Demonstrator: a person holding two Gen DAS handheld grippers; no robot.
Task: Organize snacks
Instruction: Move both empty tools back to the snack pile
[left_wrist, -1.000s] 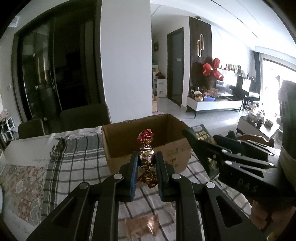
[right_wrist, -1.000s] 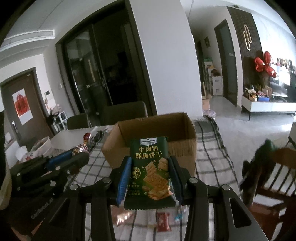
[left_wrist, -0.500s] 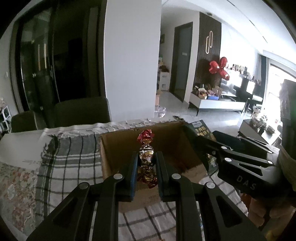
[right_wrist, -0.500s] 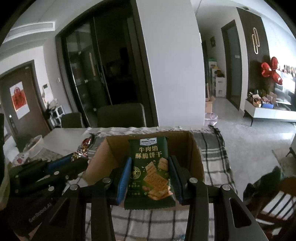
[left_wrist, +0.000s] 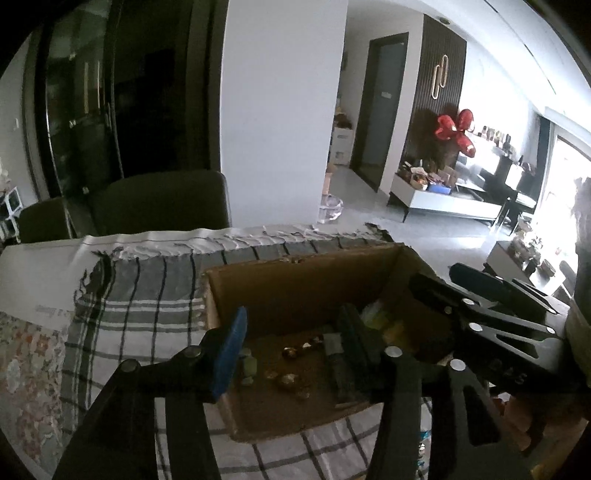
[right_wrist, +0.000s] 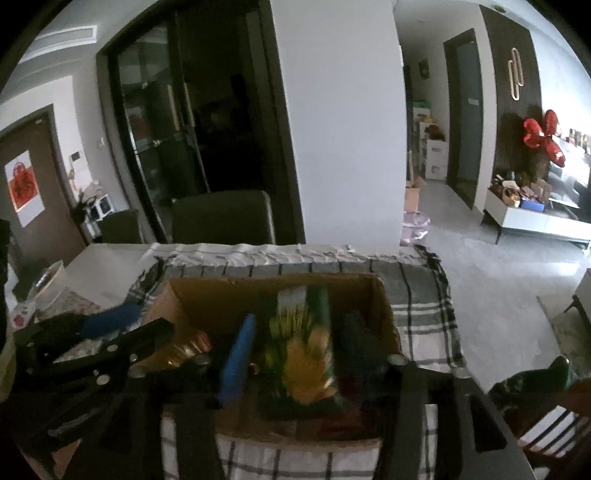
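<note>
Left gripper (left_wrist: 291, 339): fingers apart, nothing between, over cardboard box (left_wrist: 295, 280). Right gripper (right_wrist: 299, 350): fingers apart; green cracker packet (right_wrist: 303, 354) blurred between, contact unclear. Foil candies (left_wrist: 288, 380) on box floor, 6 o'clock.

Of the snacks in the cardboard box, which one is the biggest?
The green cracker pack, between the right gripper's open fingers; the others are small foil candies on the box floor.

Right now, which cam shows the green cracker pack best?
Right wrist: the green cracker pack lies blurred between the open right gripper fingers, inside the cardboard box. Left wrist shows only a green-yellow sliver behind its own finger.
</note>
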